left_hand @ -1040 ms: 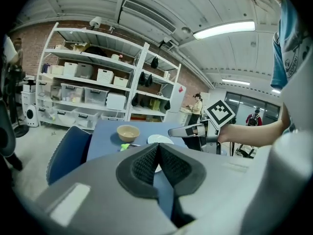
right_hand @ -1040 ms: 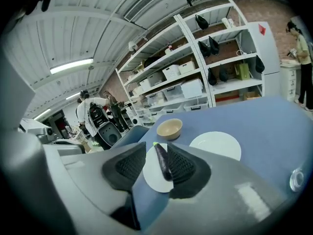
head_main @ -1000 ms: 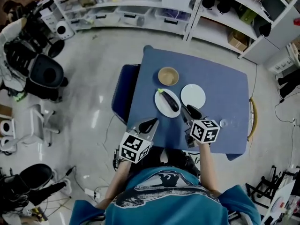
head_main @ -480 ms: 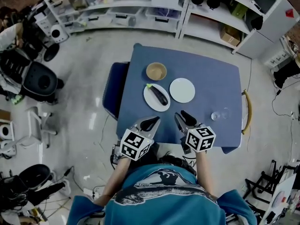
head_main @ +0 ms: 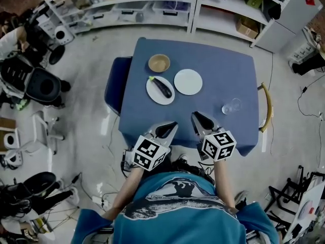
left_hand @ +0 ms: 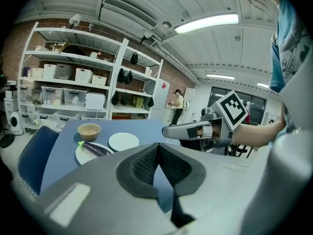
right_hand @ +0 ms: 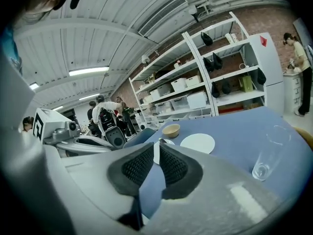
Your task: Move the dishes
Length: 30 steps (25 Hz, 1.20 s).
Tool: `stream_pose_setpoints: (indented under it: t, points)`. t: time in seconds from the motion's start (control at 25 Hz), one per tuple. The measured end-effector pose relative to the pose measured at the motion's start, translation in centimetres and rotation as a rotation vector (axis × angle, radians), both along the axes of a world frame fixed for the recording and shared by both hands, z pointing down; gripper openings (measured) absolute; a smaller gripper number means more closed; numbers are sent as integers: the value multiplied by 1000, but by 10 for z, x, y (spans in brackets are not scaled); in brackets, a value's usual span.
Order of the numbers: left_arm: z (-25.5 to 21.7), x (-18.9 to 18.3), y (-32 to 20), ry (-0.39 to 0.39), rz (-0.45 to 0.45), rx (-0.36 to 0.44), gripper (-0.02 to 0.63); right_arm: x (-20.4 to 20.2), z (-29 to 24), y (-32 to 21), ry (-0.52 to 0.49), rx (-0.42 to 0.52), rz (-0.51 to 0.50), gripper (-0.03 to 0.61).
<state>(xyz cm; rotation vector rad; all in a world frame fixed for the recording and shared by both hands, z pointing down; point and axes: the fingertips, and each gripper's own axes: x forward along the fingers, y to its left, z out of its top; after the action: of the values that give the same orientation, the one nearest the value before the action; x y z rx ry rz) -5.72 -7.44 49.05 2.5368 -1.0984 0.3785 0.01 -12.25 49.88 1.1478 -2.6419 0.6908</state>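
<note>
Blue desk [head_main: 223, 70] carries the tan round bowl [head_main: 159, 63], the white plate [head_main: 154, 91] bearing a purple aubergine [head_main: 162, 87], and the bare white plate [head_main: 188, 81], all well ahead. My left tongs [head_main: 172, 126] are clenched and empty. My right tongs [head_main: 194, 117] have just been closing to a slim gap, with nothing between.
</note>
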Motion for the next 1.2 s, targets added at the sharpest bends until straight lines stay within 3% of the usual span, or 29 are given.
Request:
stream_pose_setpoints:
  t: [0.16,0.72,1.2]
  points:
    - [-1,22,15,-3,-6,4,17,18,-4,16,-5,25,-12,3]
    - [8,79,63,-14,20,8,17,60,-7,59,36,106,-40,2]
    - [10,97,80,-32,43,28,16,64,-6,75,107,141,-110,2]
